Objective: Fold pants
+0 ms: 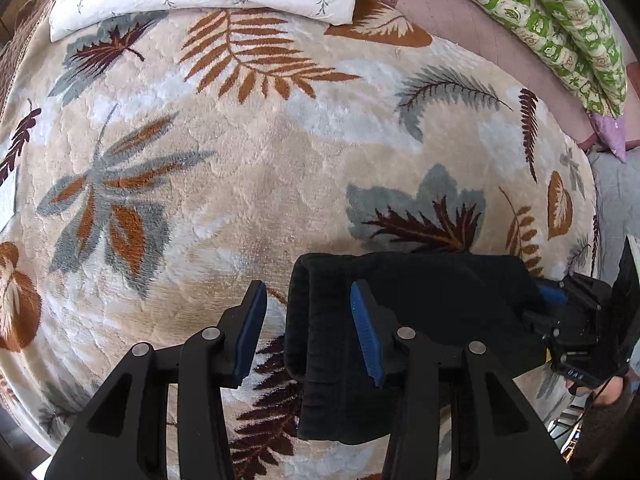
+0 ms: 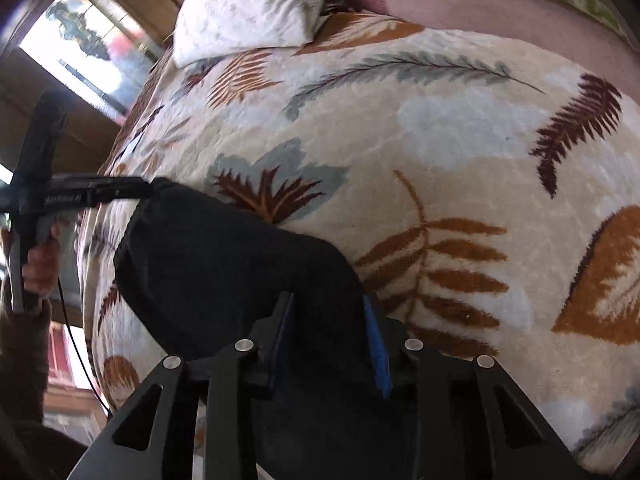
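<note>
Right hand-held gripper (image 2: pixel 328 340) clamping folded black pants (image 2: pixel 224 264), leaf-print blanket (image 2: pixel 440 140) under

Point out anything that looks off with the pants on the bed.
Nothing looks damaged. The black pants lie as a thick bundle near the edge of the leaf-print blanket, their left end rolled up rather than flat.

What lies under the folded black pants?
The black pants rest on the leaf-patterned blanket, which shows on all sides around them. What lies directly beneath the pants is hidden.
</note>
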